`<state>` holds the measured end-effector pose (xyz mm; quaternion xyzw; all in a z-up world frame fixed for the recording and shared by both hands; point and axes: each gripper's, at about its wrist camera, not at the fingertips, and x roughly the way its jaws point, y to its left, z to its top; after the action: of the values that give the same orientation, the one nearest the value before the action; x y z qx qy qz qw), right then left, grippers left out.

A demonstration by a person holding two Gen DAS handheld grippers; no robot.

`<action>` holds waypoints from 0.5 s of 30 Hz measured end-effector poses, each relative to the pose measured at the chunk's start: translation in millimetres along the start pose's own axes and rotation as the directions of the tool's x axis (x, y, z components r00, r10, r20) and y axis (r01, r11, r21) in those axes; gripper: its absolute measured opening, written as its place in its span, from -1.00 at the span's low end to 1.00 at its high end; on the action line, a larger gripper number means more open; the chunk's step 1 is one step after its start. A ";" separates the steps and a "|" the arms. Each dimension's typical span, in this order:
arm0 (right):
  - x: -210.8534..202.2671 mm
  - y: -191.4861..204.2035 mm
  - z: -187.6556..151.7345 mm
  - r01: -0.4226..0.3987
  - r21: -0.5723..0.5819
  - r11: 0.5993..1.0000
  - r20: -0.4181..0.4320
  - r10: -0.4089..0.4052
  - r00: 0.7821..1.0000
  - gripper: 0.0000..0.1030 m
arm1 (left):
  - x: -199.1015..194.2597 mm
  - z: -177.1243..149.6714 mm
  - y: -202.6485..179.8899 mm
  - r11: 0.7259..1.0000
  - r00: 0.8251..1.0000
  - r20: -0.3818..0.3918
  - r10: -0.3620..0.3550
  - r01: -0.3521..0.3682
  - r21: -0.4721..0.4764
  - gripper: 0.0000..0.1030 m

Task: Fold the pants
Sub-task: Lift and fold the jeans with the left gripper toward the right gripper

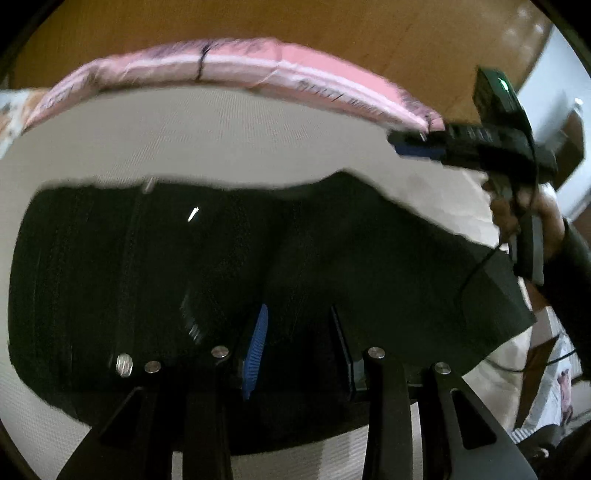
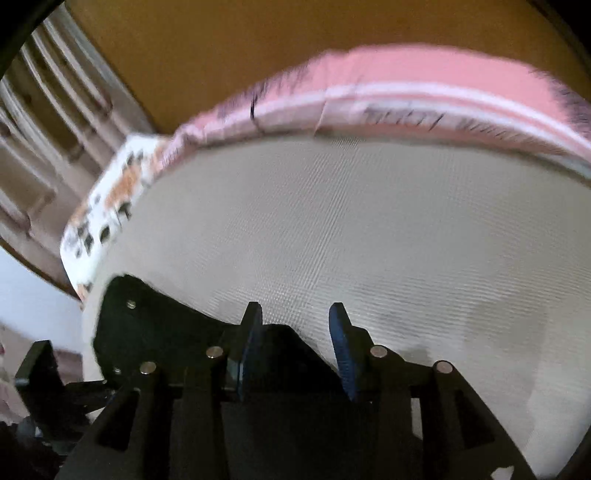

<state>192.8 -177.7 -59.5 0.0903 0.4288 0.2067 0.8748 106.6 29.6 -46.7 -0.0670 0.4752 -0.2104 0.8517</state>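
Note:
Black pants (image 1: 184, 266) lie spread across a white mattress (image 1: 221, 140); one leg's straight hem reaches toward the right. My left gripper (image 1: 299, 310) hovers low over the middle of the pants with its jaws apart. Black cloth fills the gap, and whether the pads press on it does not show. My right gripper (image 1: 413, 146) is held by a hand (image 1: 546, 221) above bare mattress at the far right, away from the cloth. In the right wrist view that gripper (image 2: 294, 306) stands open with nothing between its blue pads; the pants (image 2: 155, 325) lie below and to its left.
A pink bedcover (image 1: 258, 70) runs along the mattress's far edge, with brown wood (image 1: 295, 22) behind it. A white cloth with an orange and black pattern (image 2: 110, 206) lies at the far left corner. Bare mattress (image 2: 369, 240) stretches ahead of the right gripper.

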 end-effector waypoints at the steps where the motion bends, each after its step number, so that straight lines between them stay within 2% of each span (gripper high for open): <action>1: -9.5 -1.2 -3.0 0.006 0.004 1.000 0.011 -0.006 1.000 -0.26 | -0.1 5.9 -5.1 1.000 1.000 0.009 -0.017 0.017 0.015 -0.26; 5: -42.0 -15.5 -38.0 0.038 0.047 0.998 0.007 -0.039 0.999 -0.24 | 17.6 33.2 -38.7 0.991 0.997 0.000 -0.077 0.076 0.106 -0.24; 10: -51.3 -44.9 -94.1 0.071 0.156 0.985 -0.032 -0.067 0.997 -0.24 | 66.5 59.5 -70.7 0.973 0.985 -0.079 -0.155 0.166 0.158 -0.24; 13: -53.8 -63.4 -117.9 0.098 0.204 0.974 -0.036 -0.092 0.995 -0.26 | 92.6 69.3 -73.8 0.979 0.984 -0.112 -0.135 0.150 0.139 -0.25; 15: -60.1 -79.1 -129.3 0.126 0.250 0.960 -0.018 -0.126 0.992 -0.28 | 104.0 73.2 -69.9 0.988 0.990 -0.108 -0.090 0.103 0.118 -0.25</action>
<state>80.5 -277.7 -122.8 0.1724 0.4570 0.0948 0.8674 195.1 -83.6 -66.5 -0.0266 0.5004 -0.2836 0.8176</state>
